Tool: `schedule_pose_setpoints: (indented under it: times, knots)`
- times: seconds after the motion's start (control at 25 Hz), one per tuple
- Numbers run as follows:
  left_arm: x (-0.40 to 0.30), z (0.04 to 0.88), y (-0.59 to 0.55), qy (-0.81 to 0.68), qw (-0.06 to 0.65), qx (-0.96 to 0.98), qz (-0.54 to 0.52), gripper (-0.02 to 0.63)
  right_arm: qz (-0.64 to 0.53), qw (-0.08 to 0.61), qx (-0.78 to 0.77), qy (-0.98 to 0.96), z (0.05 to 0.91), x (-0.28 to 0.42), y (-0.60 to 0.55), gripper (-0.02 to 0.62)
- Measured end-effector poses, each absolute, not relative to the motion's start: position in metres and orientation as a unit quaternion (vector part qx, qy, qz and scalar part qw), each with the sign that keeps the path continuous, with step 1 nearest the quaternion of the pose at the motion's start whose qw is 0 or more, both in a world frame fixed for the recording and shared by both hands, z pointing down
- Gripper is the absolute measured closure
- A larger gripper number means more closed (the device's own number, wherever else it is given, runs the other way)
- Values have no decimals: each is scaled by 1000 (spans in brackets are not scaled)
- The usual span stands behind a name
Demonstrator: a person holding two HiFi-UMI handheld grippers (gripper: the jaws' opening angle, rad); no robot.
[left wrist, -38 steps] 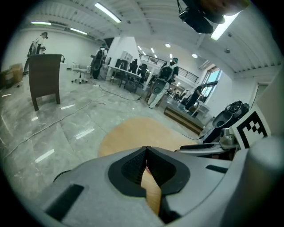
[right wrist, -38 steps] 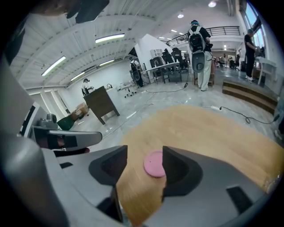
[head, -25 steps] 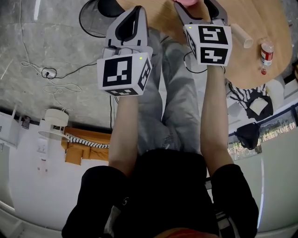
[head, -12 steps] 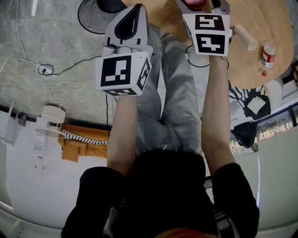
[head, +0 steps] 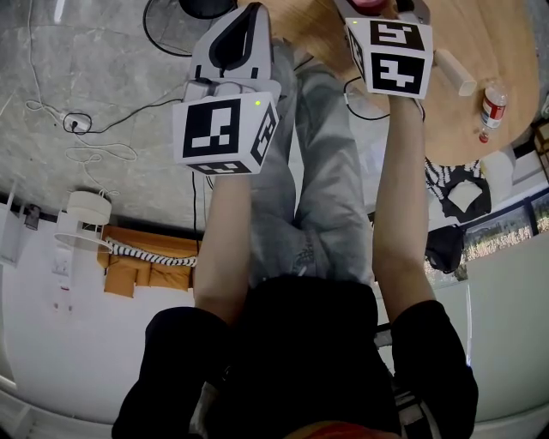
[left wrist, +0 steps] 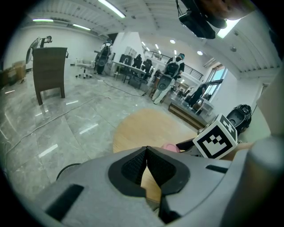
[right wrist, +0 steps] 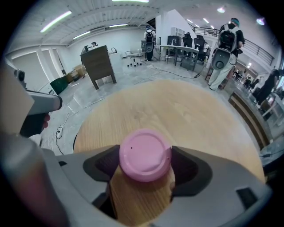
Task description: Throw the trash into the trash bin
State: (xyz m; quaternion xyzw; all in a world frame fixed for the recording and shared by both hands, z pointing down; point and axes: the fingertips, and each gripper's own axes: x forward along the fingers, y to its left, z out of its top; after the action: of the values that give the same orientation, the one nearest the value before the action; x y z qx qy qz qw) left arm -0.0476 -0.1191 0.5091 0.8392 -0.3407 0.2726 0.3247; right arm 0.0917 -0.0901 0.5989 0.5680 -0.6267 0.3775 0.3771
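Observation:
A cup with a pink lid (right wrist: 145,155) stands on the round wooden table (right wrist: 186,111). My right gripper (right wrist: 145,166) points steeply down over it. Its jaws have just been opening and now stand wide on either side of the cup, and I see no pad pressing on it. In the head view only a sliver of the pink lid (head: 371,3) shows at the top edge, above the right gripper's marker cube (head: 390,56). My left gripper (left wrist: 146,150) hovers short of the table's near edge, shut with nothing in it. The pink lid (left wrist: 170,147) shows just past its tips.
A pale paper tube (head: 451,69) and a small red-labelled bottle (head: 491,101) lie on the table at the right. On the grey floor at the left are a dark round object (head: 204,7) inside a ring, and loose cables (head: 77,129). People stand far off in the hall.
In the head view the right gripper has shifted up towards the top edge, and less of the pink lid shows. The left gripper has stayed almost where it was.

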Motion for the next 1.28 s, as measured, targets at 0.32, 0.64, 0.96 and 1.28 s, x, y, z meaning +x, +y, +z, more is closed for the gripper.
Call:
schedule_pose_setpoints:
  times: [0.32, 0.64, 0.96, 1.28]
  knots:
    - [-75, 503, -119, -367, 327, 831, 259, 601, 372, 352, 584, -630, 578, 76, -93, 282]
    - [-133, 503, -110, -431, 343, 798, 243, 601, 352, 318, 522, -709, 548, -11, -108, 282]
    - [-206, 507, -97, -514, 361, 748, 213, 601, 323, 323, 421, -784, 549, -111, -120, 282]
    - [-272, 533, -78, -575, 378, 702, 185, 601, 313, 336, 350, -816, 583, -185, -112, 282]
